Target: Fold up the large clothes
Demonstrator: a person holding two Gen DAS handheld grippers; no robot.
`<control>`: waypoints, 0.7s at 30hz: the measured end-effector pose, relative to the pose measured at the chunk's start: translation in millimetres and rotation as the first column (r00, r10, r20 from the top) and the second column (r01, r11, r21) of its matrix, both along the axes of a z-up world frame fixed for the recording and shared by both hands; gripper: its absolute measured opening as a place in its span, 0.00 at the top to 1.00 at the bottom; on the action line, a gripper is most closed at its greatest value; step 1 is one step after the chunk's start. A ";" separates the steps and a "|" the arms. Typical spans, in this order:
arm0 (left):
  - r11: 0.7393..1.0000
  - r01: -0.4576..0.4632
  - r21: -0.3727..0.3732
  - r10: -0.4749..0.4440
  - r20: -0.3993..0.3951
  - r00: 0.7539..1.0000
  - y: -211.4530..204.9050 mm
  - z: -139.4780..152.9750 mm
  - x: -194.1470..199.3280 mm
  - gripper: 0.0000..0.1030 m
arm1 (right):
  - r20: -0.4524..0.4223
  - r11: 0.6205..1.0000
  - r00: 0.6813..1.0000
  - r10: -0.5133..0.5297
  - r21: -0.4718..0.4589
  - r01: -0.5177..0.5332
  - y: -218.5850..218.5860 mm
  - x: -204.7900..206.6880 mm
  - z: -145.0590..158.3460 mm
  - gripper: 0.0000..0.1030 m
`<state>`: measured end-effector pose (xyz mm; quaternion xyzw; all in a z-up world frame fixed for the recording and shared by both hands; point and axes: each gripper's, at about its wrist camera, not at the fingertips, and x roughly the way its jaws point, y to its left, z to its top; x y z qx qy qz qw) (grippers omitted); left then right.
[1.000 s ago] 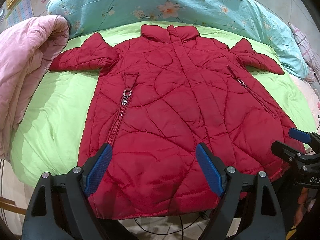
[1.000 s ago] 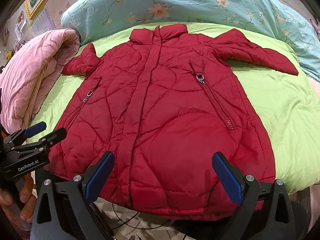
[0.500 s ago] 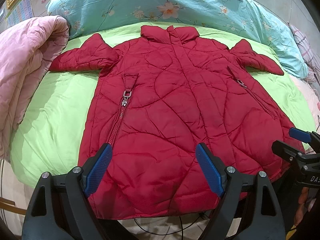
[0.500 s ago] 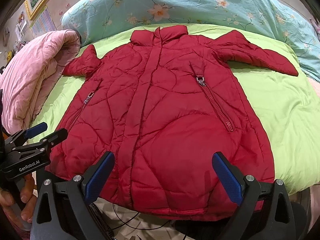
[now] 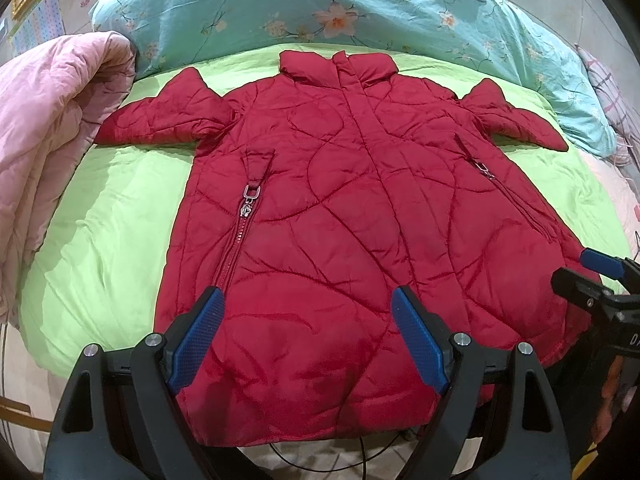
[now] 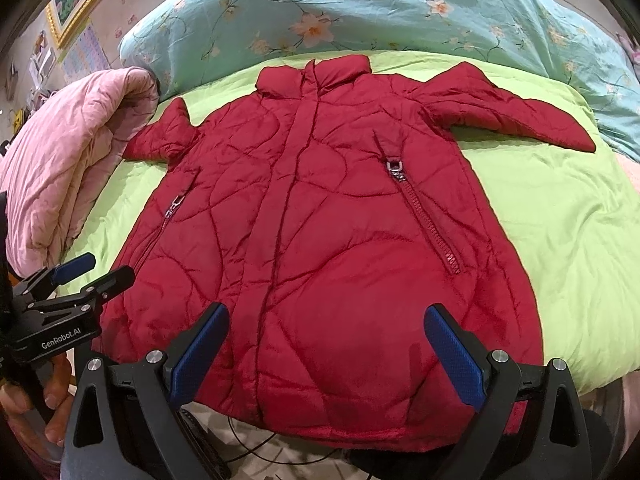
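The bed's green sheet [image 5: 120, 208] carries the red quilted coat [image 5: 340, 220], spread flat and face up, hem overhanging the near edge. Slippery padding could slide off or spring open mid-fold. Left tongs [image 5: 308, 340] and right tongs [image 6: 328, 352] hover spread, gripping nothing.

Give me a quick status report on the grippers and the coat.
Left gripper open, right gripper open, both at the hem, empty. Red quilted coat flat, face up on green sheet, unfolded. Pink quilt bunched by one sleeve.
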<state>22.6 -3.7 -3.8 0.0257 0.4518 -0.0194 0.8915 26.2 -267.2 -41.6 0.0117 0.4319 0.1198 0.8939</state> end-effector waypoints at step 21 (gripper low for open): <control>0.999 -0.010 -0.046 0.008 -0.037 0.999 10.0 -8.1 53.4 0.17 | 0.036 0.985 0.990 -0.135 0.111 0.130 -75.4 57.0 12.6 0.04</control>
